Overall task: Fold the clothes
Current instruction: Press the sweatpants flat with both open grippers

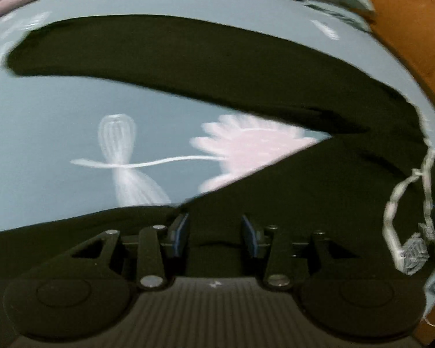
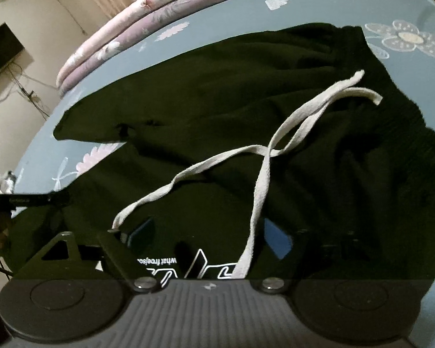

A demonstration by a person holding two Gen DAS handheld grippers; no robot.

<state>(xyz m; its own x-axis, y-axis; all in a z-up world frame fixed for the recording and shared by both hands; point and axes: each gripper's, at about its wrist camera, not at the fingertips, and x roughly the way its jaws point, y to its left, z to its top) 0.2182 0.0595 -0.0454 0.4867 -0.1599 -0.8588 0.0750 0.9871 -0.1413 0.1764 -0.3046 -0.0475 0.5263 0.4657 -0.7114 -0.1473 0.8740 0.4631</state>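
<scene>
I'm hovering my left tongs, part spread with nothing between, over the dark green cotton sweatpants lying crumpled on the blue flower-print bedsheet; my right tongs are spreading wide and empty, risking snagging the loose white flat drawstring and dragging the fold crooked.

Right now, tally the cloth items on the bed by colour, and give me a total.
Dark green: 1, the hoodie spread on the blue bedsheet
Cream: 1, the drawstring lying across it, two loose ends
Pink floral: 1, the folded quilt at the far edge
Purple floral: 1, the folded layer beneath it
Total: 4
</scene>
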